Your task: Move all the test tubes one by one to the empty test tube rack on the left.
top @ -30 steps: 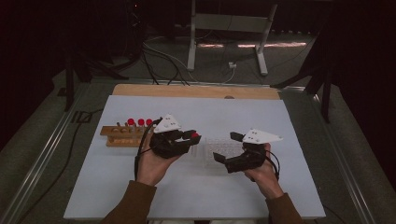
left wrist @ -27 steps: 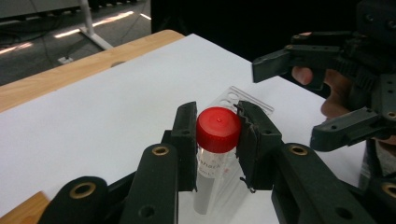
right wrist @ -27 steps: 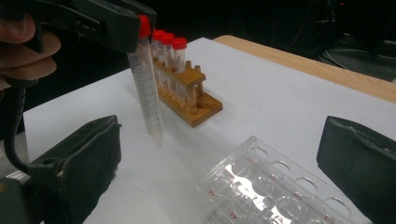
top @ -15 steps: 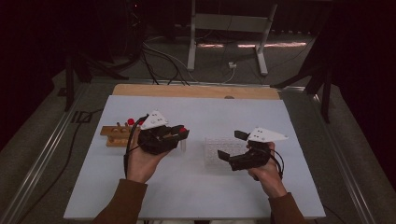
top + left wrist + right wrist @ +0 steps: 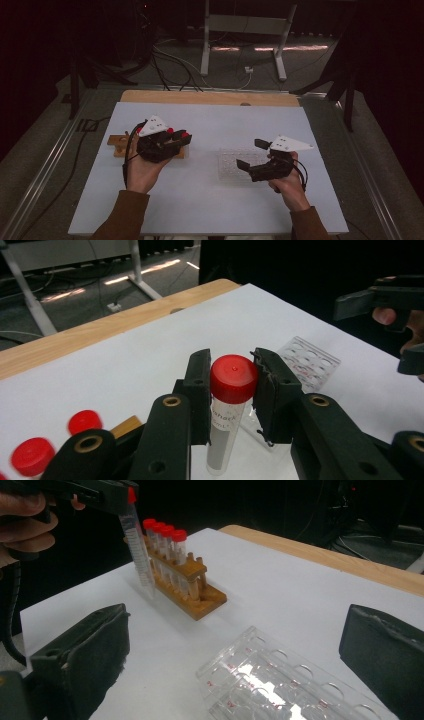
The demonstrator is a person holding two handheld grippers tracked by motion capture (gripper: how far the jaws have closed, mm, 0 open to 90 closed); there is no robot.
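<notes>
The wide table (image 5: 210,200) with its pale blue-grey sheet and bare wooden far edge lies under both my hands. On its right half rests the clear plastic tube tray (image 5: 280,680) with rows of round wells, lying flat just in front of my right gripper (image 5: 250,154), whose black jaws stand wide apart with nothing between them. On the left half stands the brown wooden tube rack (image 5: 187,587), holding a row of red-capped tubes (image 5: 167,542) upright. My left gripper (image 5: 232,385) is clamped on one clear plastic tube with a red screw cap (image 5: 227,410), its pads pressing the cap from both sides; the tube hangs tilted in the air just beside the rack, clear of the sheet.
</notes>
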